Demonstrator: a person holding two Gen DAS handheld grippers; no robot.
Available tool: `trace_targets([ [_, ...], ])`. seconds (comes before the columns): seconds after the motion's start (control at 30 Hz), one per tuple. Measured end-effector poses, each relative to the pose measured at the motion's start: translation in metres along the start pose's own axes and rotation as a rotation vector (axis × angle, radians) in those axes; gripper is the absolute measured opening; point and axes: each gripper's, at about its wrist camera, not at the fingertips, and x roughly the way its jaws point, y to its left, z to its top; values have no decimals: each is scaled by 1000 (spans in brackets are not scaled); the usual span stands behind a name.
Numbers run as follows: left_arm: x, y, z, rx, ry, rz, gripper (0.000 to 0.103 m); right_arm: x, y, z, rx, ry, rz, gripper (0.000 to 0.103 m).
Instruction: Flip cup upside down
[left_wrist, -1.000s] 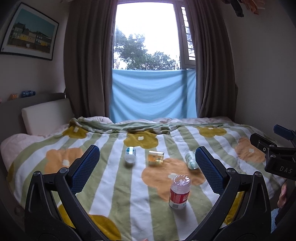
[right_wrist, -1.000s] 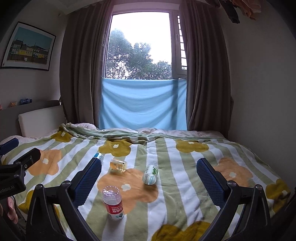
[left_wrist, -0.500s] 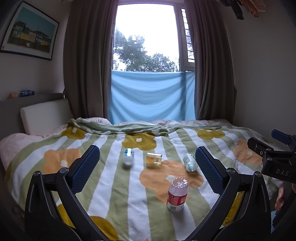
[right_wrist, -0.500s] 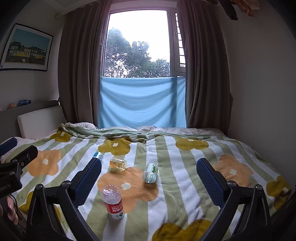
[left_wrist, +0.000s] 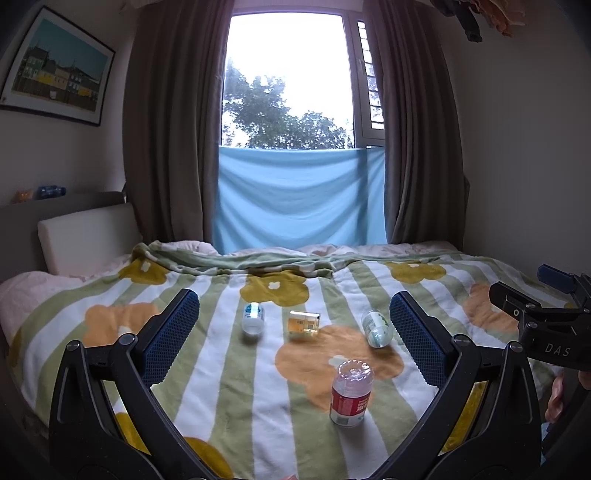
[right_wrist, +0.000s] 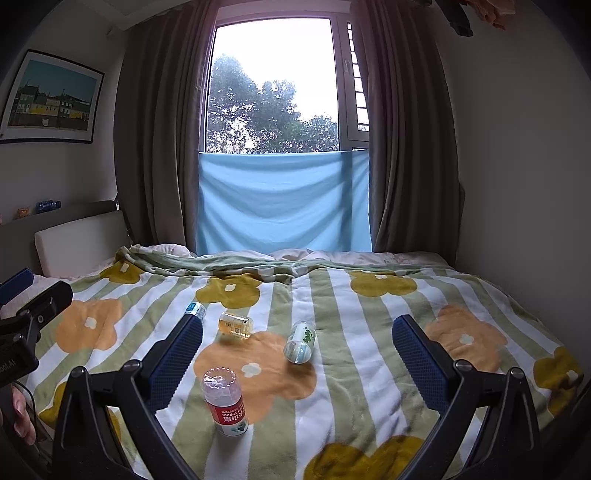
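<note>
Right hand-held gripper (right_wrist: 297, 347) finger (right_wrist: 177, 354) half-hides blue-capped bottle (right_wrist: 197, 310).

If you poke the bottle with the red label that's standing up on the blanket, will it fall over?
Probably. The clear plastic bottle with the red label stands tall and narrow on a soft, fluffy striped blanket, so it likely tips easily. It looks empty, so probably light. Once down, its round body may roll.

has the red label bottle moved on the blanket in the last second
No. The red-label bottle sits at the near edge of the same orange flower as before; its slight shift in frame is camera motion.
</note>
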Motion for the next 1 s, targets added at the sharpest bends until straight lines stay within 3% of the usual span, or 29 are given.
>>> trace_targets([
  [1.0, 5, -1, -2, -3, 5, -27, 103, 3, -3, -4, 6, 5, -8, 103],
])
